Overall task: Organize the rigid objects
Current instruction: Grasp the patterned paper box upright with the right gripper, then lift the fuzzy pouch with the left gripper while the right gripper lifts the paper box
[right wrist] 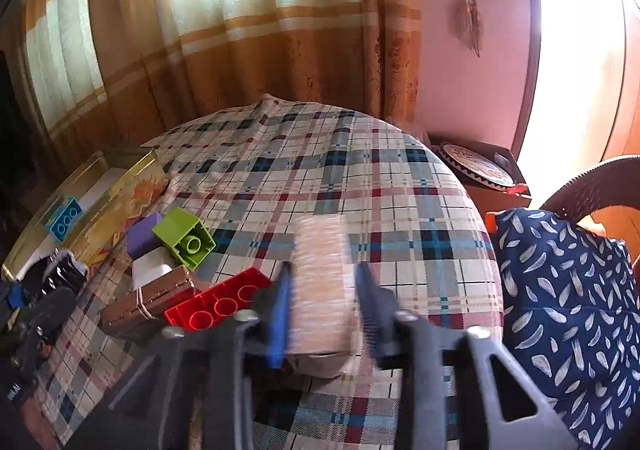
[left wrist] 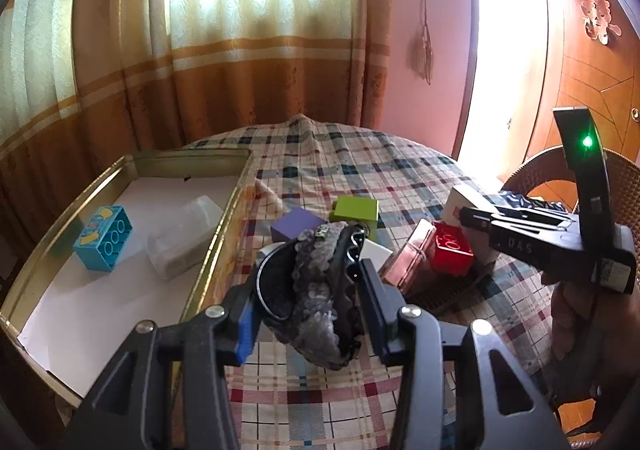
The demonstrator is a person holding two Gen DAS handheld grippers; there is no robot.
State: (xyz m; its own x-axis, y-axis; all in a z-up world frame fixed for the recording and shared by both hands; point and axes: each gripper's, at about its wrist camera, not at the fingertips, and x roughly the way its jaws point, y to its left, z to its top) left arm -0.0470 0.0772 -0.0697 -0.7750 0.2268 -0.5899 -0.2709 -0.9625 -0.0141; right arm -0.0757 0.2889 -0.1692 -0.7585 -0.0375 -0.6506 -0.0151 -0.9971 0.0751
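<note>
My left gripper [left wrist: 310,282] is shut on a dark sequined case [left wrist: 320,290] and holds it just above the checked cloth, right of the gold tin tray [left wrist: 224,234]. The tray holds a blue brick [left wrist: 104,244] and a clear plastic box [left wrist: 184,236]. My right gripper [right wrist: 322,282] has its jaws around a pale beige box [right wrist: 324,282]; the view is blurred, and the jaws look close to its sides. A red brick [right wrist: 218,304], a brown case [right wrist: 152,300], a green brick [right wrist: 184,238], a purple block [right wrist: 144,234] and a white block [right wrist: 150,270] lie between the grippers.
The round table with the checked cloth [right wrist: 320,169] drops off at the far and right edges. A wicker chair with a blue patterned cushion [right wrist: 568,290] stands to the right. Curtains hang behind the table. A low side table with a round plate [right wrist: 476,169] is at the back right.
</note>
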